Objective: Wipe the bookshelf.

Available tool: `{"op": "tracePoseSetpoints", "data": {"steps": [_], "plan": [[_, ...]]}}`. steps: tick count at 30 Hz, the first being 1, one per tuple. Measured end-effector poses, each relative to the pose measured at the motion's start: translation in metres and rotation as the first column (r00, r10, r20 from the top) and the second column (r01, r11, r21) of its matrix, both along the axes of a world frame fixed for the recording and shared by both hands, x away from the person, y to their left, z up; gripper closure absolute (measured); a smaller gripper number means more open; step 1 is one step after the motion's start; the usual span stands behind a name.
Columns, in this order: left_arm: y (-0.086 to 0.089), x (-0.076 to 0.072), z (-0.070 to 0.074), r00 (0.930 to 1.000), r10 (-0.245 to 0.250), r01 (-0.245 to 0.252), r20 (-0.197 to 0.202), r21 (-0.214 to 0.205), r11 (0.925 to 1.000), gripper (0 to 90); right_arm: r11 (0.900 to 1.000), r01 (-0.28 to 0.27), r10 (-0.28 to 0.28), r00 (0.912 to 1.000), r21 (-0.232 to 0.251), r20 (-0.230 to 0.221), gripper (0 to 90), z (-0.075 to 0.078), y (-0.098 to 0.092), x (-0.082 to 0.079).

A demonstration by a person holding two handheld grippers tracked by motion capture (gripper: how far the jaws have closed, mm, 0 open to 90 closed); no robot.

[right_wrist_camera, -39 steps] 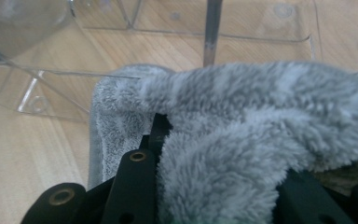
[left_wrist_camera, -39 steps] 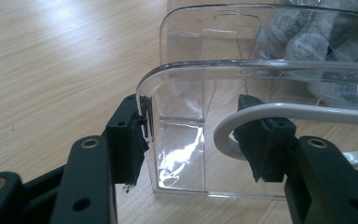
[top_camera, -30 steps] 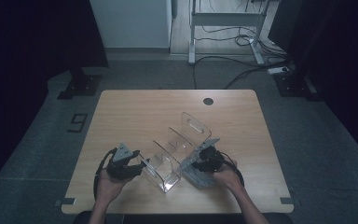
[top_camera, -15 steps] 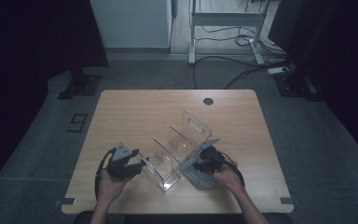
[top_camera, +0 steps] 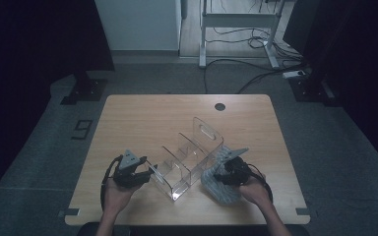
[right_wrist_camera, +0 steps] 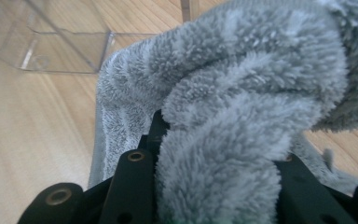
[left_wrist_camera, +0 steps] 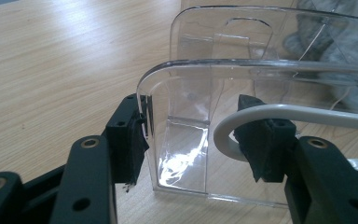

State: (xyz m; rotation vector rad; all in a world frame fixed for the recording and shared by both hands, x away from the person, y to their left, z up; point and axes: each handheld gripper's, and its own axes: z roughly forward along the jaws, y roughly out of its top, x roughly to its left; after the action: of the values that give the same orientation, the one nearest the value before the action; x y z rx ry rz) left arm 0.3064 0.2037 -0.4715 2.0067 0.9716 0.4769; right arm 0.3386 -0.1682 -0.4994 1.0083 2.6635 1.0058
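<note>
Two grippers work near the table's (top_camera: 128,113) front edge: left gripper (top_camera: 145,175) clamps the clear organizer's (top_camera: 189,160) wall, right gripper (top_camera: 220,175) clenches the grey cloth (top_camera: 221,189); wiping the wall looks next.

A light wooden table (top_camera: 142,118) with a round cable hole (top_camera: 220,106) stands on grey carpet (top_camera: 49,162). Far behind, a white wall panel (top_camera: 138,24) and a metal desk frame (top_camera: 236,19) catch light; cables (top_camera: 256,73) trail across the floor. Both sides are dark.

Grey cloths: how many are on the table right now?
1. The grey cloth lies at the table's near right, beside the clear organizer, bunched in the right gripper. Nothing suggests another, though folds could hide one.
</note>
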Motion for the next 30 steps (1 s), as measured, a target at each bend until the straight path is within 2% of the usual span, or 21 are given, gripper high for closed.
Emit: {"op": "tracePoseSetpoints", "data": {"steps": [8, 12, 20, 25, 26, 30], "plan": [[0.000, 0.000, 0.000, 1.0000, 0.002, -0.002, 0.000, 0.001, 1.0000, 44.8, 0.9971, -0.059, 0.060, 0.9982, 0.048, -0.009, 65.2, 0.010, 0.005, -0.016], [-0.001, 0.000, 0.000, 1.0000, 0.002, -0.002, -0.001, 0.001, 1.0000, 44.8, 0.9922, -0.109, 0.111, 0.9937, 0.060, -0.017, 64.4, 0.012, 0.018, -0.022], [-0.002, 0.000, 0.001, 1.0000, -0.003, 0.003, -0.005, 0.009, 1.0000, 44.8, 0.9803, -0.190, 0.191, 0.9816, 0.052, -0.005, 64.1, 0.008, 0.047, -0.029], [-0.004, -0.001, 0.002, 1.0000, -0.005, 0.005, -0.008, 0.010, 0.9999, 44.8, 0.9786, -0.203, 0.202, 0.9791, 0.036, 0.023, 63.8, 0.006, 0.061, -0.029], [-0.005, -0.001, 0.002, 0.9999, -0.008, 0.008, -0.010, 0.016, 0.9998, 44.8, 0.9785, -0.205, 0.204, 0.9777, 0.022, 0.051, 63.6, 0.006, 0.068, -0.028], [-0.008, -0.001, 0.004, 0.9998, -0.013, 0.014, -0.016, 0.027, 0.9995, 44.8, 0.9803, -0.198, 0.196, 0.9763, 0.005, 0.091, 63.9, 0.007, 0.074, -0.029]]}}
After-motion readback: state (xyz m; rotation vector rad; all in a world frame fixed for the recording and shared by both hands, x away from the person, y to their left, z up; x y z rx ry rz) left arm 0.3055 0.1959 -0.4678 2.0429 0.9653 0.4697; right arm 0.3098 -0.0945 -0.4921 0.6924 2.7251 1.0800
